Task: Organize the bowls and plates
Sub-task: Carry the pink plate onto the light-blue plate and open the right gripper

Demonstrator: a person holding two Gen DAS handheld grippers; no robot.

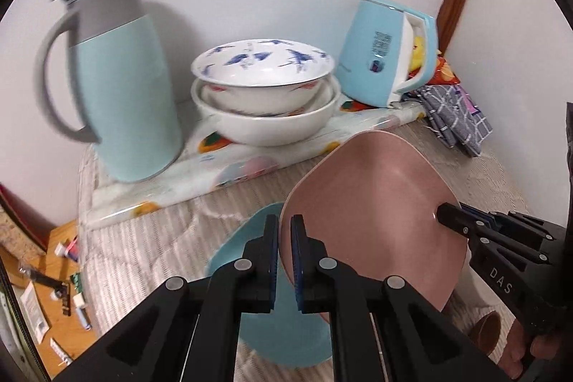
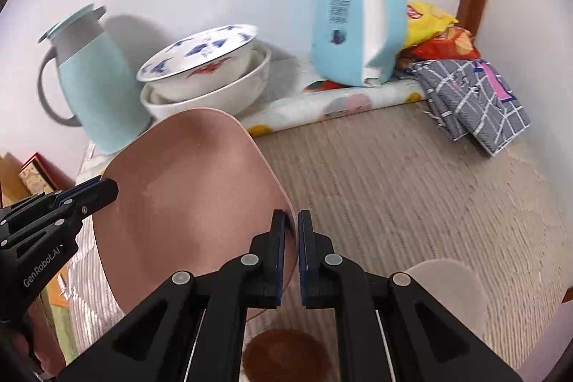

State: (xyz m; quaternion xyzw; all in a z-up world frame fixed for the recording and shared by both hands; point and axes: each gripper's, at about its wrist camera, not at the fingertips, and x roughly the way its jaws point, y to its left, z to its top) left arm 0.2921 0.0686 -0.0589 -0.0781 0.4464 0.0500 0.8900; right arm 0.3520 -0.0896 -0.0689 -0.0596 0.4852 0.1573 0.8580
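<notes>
A pink squarish plate [image 1: 376, 203] hangs tilted above the table, held by both grippers. My left gripper [image 1: 284, 224] is shut on its left rim. My right gripper [image 1: 442, 215] is shut on the opposite rim. In the right wrist view the pink plate [image 2: 193, 196] fills the left half, with the right gripper [image 2: 292, 221] pinching its near edge and the left gripper [image 2: 107, 187] on its far edge. A light blue plate [image 1: 232, 260] lies on the cloth under the pink one. Stacked white bowls [image 1: 265, 95] with blue and red patterns stand at the back.
A pale blue thermos jug [image 1: 132, 95] stands back left and a blue kettle [image 1: 383, 52] back right. A folded grey checked cloth [image 2: 472, 102] and snack packets [image 2: 429, 24] fill the right corner. A beige plate [image 2: 451, 289] and a brown bowl [image 2: 283, 353] lie near the front.
</notes>
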